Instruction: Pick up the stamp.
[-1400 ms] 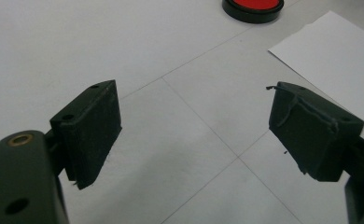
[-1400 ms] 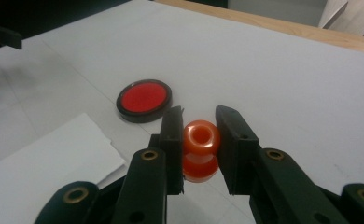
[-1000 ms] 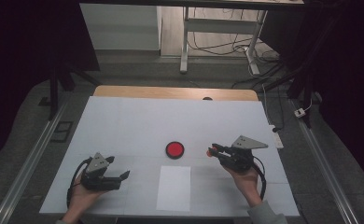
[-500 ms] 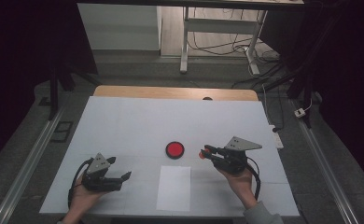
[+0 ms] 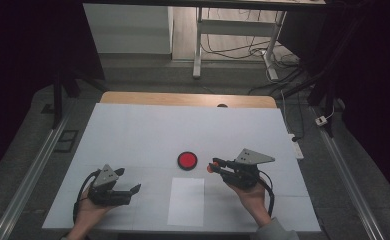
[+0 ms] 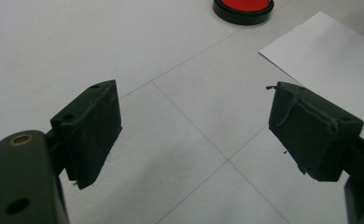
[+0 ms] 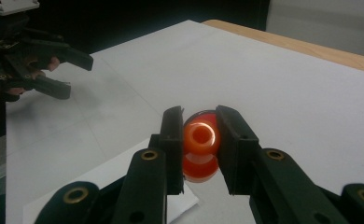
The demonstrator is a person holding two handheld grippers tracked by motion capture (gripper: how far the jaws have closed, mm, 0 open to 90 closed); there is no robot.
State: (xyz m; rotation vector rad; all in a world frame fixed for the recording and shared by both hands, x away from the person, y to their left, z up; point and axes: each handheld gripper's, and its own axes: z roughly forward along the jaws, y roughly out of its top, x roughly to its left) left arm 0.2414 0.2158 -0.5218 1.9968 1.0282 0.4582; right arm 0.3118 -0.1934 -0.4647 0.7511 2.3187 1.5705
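Two tongs: both in the high view, one per hand, low over the white tabletop (image 5: 148, 130).
Right tongs (image 5: 212, 166): closed on a small glossy orange ring-shaped piece (image 7: 200, 135); a pad presses on each side of it, seen along the jaws in the right gripper view.
Orange piece, location: between the right jaw tips, just beside the round red disc with black rim (image 5: 187, 160) on its right in the high view. There it is only an orange speck (image 5: 209, 169).
Orange piece, unclear: a second orange-red curve sits directly below it in the right gripper view. Can't tell if it is a lower part of the piece, a reflection, or the disc behind. Whether the piece touches the tabletop is hidden by the jaws.
Left tongs (image 6: 194, 135): jaws wide apart, nothing between them, only bare tabletop and its thin seam lines.
Left tongs, high view (image 5: 135, 189): near the front-left of the tabletop, well apart from the disc.
Red disc, left gripper view (image 6: 243, 6): cut off by the top edge, only its near rim visible.
White paper sheet (image 5: 186, 201): flat, between the two hands, near the front edge. A corner of it (image 6: 325, 42) runs off the right side in the left gripper view.
Surroundings: dark beyond the tabletop; floor detail hard to make out.
Hands: cut off at the bottom edge of the high view.
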